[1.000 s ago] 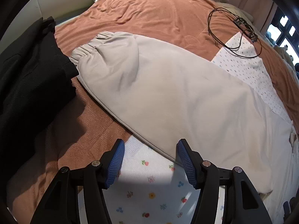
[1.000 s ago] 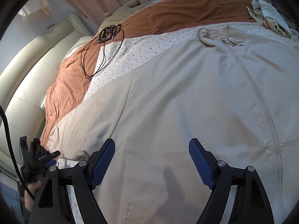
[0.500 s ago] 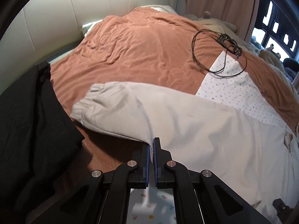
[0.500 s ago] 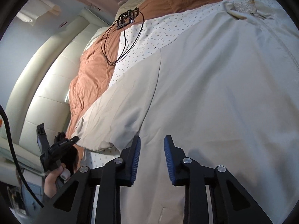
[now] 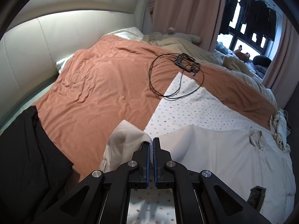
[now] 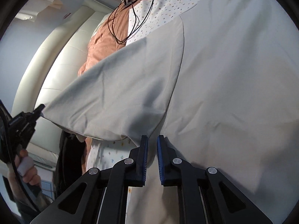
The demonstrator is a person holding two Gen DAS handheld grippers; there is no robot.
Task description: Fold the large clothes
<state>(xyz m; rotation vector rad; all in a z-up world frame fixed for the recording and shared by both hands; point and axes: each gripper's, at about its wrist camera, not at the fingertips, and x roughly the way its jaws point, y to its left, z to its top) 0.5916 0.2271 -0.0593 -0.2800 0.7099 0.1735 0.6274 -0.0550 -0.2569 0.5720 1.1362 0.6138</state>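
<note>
The large pale beige zip-front jacket of smooth woven cloth [image 6: 233, 78] is spread over the near part of the bed, on a white dotted sheet [image 5: 186, 108] laid across the rust-orange blanket [image 5: 97, 85]. Its body lies flat, while its sleeve [image 6: 119, 93] is lifted off the bed and drawn taut; the sleeve's long axis runs from the shoulder seam out toward the padded cream headboard [image 5: 37, 43]. The sleeve's outer end is clamped in the left claw [image 5: 151, 145], whose blue pads are pressed together with cloth pinched between them. The right claw [image 6: 152, 141] has just been closing; its jaws are nearly together at the jacket's near edge below the armpit, and cloth appears to be caught between them, though this is partly hidden. The coming fold is judged to turn on this line: the sleeve is to be carried by the left claw across toward the jacket's body, with the armpit held as the hinge. A folded black garment [image 5: 24, 158] lies by the headboard-side edge, and a looped black cable [image 5: 173, 78] farther up the bed.
</note>
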